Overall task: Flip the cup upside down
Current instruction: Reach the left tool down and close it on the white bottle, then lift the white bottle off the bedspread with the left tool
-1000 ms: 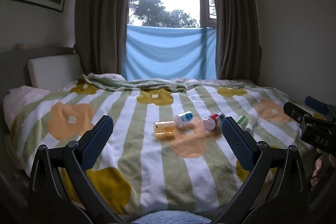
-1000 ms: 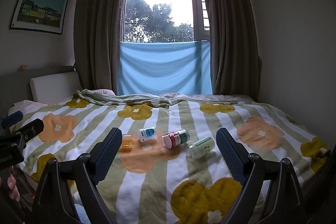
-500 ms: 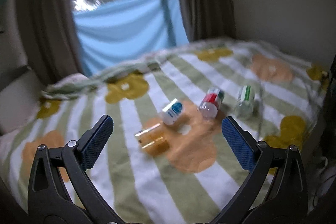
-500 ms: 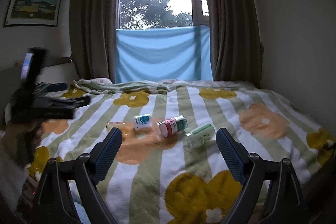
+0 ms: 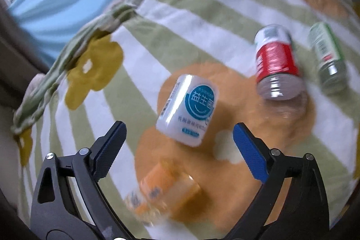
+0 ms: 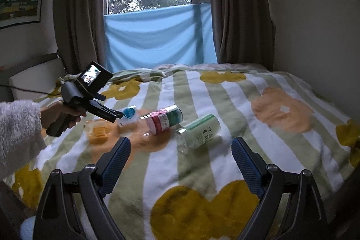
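Several cups lie on their sides on the striped flower blanket. A white cup with a blue round label lies just ahead of my open left gripper. An orange cup, blurred, lies between and below the left fingers. A red-banded clear cup and a green-labelled cup lie to the right. In the right wrist view the left gripper hovers over the white cup and orange cup. My right gripper is open and empty, short of the red cup and green cup.
The bed fills the room up to a window with brown curtains and a blue cloth. A white pillow lies at the head on the left. A wall runs along the bed's right side.
My left gripper has moved forward and down over the cups, now close above the white and orange ones. My right gripper has held nearly still.
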`<control>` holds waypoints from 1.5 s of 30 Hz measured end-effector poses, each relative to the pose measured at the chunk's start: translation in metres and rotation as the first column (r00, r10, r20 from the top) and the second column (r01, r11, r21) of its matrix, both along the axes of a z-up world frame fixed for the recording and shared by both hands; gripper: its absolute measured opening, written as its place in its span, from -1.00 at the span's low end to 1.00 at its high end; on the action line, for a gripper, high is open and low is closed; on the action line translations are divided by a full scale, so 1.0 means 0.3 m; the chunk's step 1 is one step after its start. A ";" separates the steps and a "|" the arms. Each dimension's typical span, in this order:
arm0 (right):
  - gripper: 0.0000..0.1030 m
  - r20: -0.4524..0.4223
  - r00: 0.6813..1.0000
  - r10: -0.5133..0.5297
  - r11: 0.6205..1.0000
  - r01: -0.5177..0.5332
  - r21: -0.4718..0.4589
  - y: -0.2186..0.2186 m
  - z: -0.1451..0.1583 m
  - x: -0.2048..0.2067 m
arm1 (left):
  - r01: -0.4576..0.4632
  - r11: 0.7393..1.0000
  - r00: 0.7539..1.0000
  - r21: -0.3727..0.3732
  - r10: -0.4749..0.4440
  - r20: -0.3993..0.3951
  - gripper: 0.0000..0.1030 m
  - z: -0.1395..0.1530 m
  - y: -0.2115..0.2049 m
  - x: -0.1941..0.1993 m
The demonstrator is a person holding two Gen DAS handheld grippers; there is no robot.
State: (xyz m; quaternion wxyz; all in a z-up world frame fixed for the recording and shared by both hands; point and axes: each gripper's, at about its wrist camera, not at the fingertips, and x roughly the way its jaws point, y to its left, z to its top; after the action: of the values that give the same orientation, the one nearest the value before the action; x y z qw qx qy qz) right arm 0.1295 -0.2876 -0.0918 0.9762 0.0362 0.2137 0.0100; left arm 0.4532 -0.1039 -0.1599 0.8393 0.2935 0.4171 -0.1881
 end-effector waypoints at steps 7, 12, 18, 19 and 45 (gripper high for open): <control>0.73 -0.072 0.997 0.006 1.000 -0.004 0.029 -0.024 -0.100 0.075 | 0.057 0.996 0.994 0.067 -0.050 -0.099 0.71 -0.105 -0.038 0.107; 0.73 -0.074 0.997 0.014 0.999 -0.012 0.030 -0.015 -0.112 0.090 | 0.058 0.993 0.991 0.101 -0.045 -0.130 0.27 -0.151 -0.054 0.129; 0.73 -0.069 0.997 0.025 0.999 -0.023 0.028 0.002 -0.111 0.082 | 0.051 0.997 0.991 0.056 -0.043 -0.129 0.25 -0.113 -0.041 0.105; 0.73 -0.067 0.997 0.028 0.999 -0.026 0.032 0.002 -0.107 0.078 | 0.048 0.997 0.991 0.052 -0.041 -0.124 0.24 -0.104 -0.037 0.096; 0.73 -0.062 0.978 0.199 0.976 -0.203 -0.079 0.068 0.012 -0.201 | 0.172 0.985 0.972 0.032 -0.165 -0.169 0.24 -0.116 -0.042 -0.569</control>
State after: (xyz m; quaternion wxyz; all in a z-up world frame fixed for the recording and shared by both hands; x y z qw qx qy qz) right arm 0.0692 -0.2671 -0.0883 0.9648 -0.0269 0.2424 0.0986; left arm 0.2825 -0.1165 -0.1946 0.7757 0.3305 0.4633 -0.2729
